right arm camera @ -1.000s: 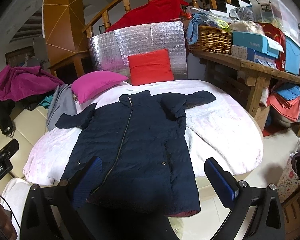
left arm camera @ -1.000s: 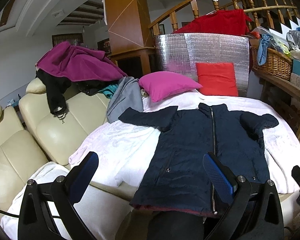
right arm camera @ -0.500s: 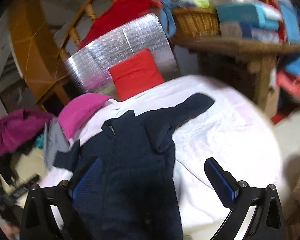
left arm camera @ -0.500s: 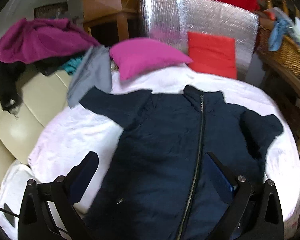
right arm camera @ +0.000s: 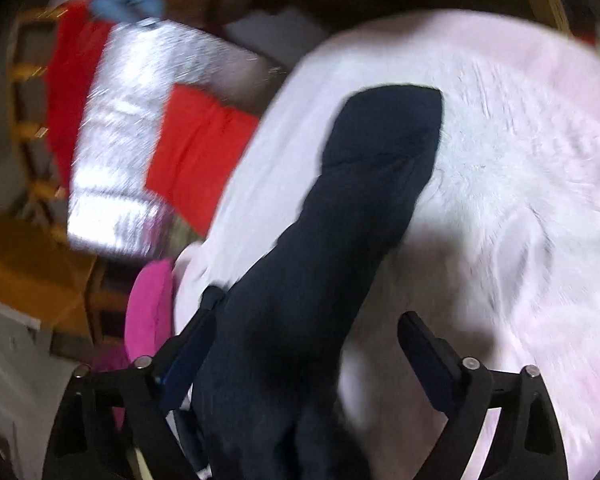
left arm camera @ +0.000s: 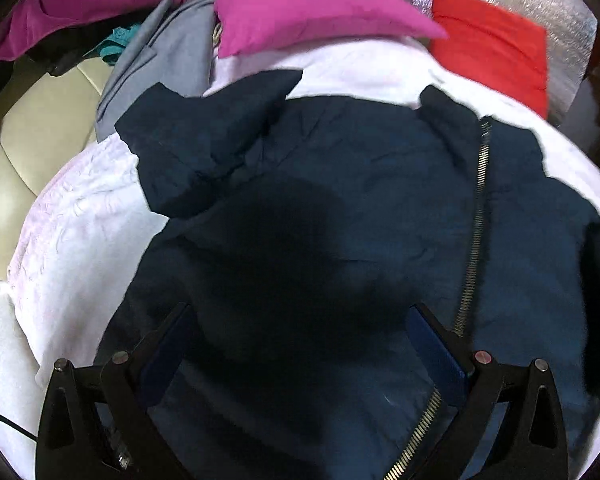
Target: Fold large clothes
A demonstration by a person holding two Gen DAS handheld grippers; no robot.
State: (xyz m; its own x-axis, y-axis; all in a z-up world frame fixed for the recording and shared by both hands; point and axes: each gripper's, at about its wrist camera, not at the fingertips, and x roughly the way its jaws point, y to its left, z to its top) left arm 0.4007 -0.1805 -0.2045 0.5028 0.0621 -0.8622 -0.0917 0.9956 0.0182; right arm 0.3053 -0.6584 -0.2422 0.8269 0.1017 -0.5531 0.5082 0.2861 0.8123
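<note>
The navy jacket (left arm camera: 360,208) was spread zip-up on the white blanket (left arm camera: 72,240), filling most of the left wrist frame, w/ the zipper (left arm camera: 476,216) running down the right of centre and one sleeve (left arm camera: 204,136) folded back toward the upper left. In the right wrist view (pretty blurry tbh) the other sleeve (right arm camera: 364,200) ran from bottom centre up to a cuff in the upper middle of the frame.

Left gripper (left arm camera: 300,344) was spread wide above the jacket's chest, not gripping anything. Right gripper (right arm camera: 312,344) was also spread apart, w/ the sleeve lying btwn the fingers, not pinched as far as I could tell.

Handling guess: looked like a padded coat, so soft and floppy but bulky, prob a bit slick on the shell. It won't hold a crease and thick layers could spring back. I'd grab at the cuff or the shoulder seam, where the fabric bunches enough to pinch, not the flat middle panel. Zipper edge is stiffer, decent 2nd choice.

Pink pillow (left arm camera: 312,12) and red pillow (left arm camera: 496,48) sat along the top, clear of the fold area.
</note>
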